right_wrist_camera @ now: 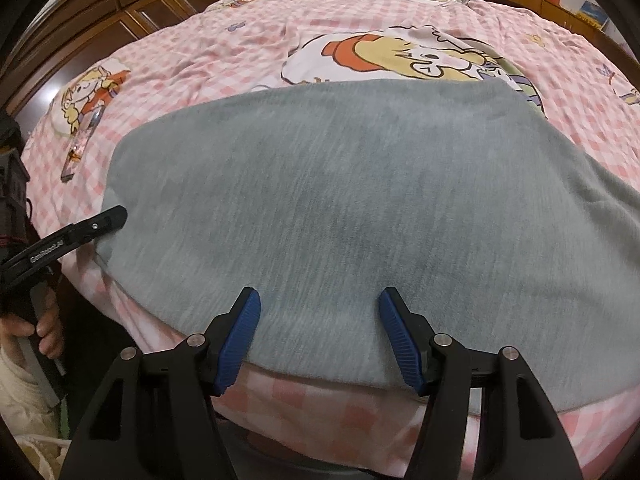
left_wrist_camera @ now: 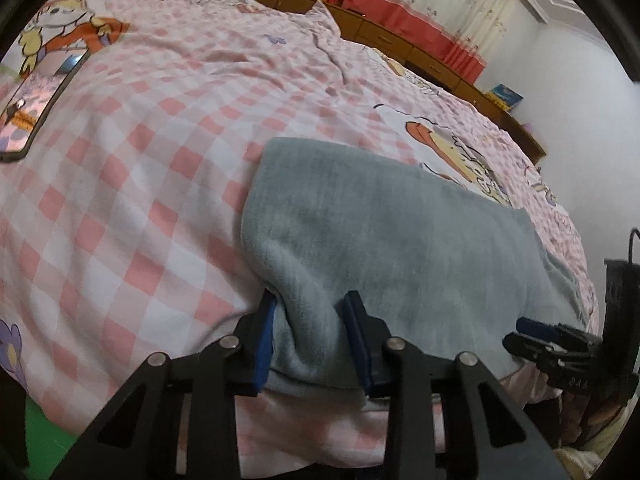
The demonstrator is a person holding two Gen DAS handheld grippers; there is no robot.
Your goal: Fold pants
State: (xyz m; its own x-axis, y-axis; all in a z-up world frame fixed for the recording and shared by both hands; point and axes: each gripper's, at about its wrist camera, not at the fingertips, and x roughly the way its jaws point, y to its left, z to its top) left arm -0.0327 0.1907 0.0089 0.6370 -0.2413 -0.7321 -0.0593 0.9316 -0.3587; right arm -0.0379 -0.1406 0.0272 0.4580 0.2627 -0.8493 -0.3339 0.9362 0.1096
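Observation:
The grey fleece pants [left_wrist_camera: 392, 240] lie folded in a flat block on the pink checked bedspread [left_wrist_camera: 140, 160], near the bed's front edge; they fill the middle of the right wrist view [right_wrist_camera: 340, 208]. My left gripper [left_wrist_camera: 310, 308] is open with its blue pads on either side of the pants' near left corner, where the cloth bunches up between them. My right gripper [right_wrist_camera: 320, 312] is open and straddles the pants' near edge, its pads resting at the cloth. The right gripper shows at the right of the left wrist view [left_wrist_camera: 532, 332]. The left gripper shows at the left of the right wrist view [right_wrist_camera: 108, 218].
A phone in a dark case [left_wrist_camera: 28, 120] lies on the bedspread at the far left; it also shows in the right wrist view [right_wrist_camera: 80, 148]. Wooden cabinets [left_wrist_camera: 420, 52] and red-and-white curtains [left_wrist_camera: 420, 12] stand behind the bed. A white wall [left_wrist_camera: 580, 128] is on the right.

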